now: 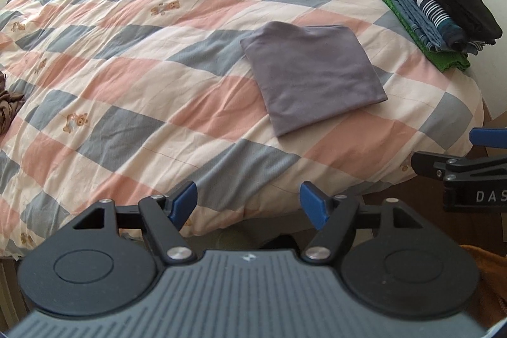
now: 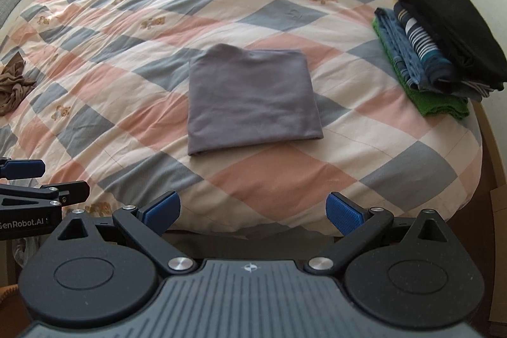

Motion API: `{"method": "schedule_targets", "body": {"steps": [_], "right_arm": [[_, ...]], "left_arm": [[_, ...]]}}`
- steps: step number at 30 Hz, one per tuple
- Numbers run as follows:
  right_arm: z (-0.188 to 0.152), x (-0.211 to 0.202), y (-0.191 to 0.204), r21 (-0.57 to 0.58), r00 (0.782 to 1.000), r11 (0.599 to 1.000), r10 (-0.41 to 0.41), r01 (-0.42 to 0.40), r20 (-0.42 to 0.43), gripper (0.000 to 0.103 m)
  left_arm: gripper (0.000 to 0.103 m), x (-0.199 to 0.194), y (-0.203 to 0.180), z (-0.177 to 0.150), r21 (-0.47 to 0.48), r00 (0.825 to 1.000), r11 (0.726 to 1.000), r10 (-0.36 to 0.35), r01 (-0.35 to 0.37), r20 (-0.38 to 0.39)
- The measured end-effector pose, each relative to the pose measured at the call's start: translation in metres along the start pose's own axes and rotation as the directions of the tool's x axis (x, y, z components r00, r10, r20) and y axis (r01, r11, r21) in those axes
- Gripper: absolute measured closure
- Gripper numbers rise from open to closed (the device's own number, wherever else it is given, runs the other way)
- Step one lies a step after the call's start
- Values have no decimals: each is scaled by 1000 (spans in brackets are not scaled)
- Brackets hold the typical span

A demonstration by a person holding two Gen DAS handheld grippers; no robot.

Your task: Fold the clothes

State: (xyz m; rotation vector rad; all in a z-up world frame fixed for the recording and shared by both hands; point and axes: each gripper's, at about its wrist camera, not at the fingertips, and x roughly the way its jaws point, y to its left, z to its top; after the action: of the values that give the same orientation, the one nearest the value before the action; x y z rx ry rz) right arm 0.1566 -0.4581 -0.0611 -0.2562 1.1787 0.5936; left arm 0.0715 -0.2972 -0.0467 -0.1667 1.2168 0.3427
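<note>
While it tilts down over the near edge of the bed, the left gripper spreads its blue fingers wide on nothing; the folded grey garment lies ahead on the checked quilt.

From the right wrist, the right gripper hangs likewise, fingers apart and empty, the garment centred, a stack of folded clothes right.

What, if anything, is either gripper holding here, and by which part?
Nothing is held. The left gripper and the right gripper both stand open and empty, short of the folded grey garment, which lies untouched on the quilt.
</note>
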Motion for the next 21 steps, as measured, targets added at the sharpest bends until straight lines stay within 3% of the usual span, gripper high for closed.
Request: {"method": "schedule_targets", "body": {"steps": [12,21], "right_arm": [[-6,49,-48,92,995,995,52,-44,-89,2],[27,108,-105,201,981,961,194,-191,7,4]], "left_arm": [[32,62,-1,27,-86,993,993,-90,83,-79],[30,164,18,82,-209,975,957,-216,200,-55]]}}
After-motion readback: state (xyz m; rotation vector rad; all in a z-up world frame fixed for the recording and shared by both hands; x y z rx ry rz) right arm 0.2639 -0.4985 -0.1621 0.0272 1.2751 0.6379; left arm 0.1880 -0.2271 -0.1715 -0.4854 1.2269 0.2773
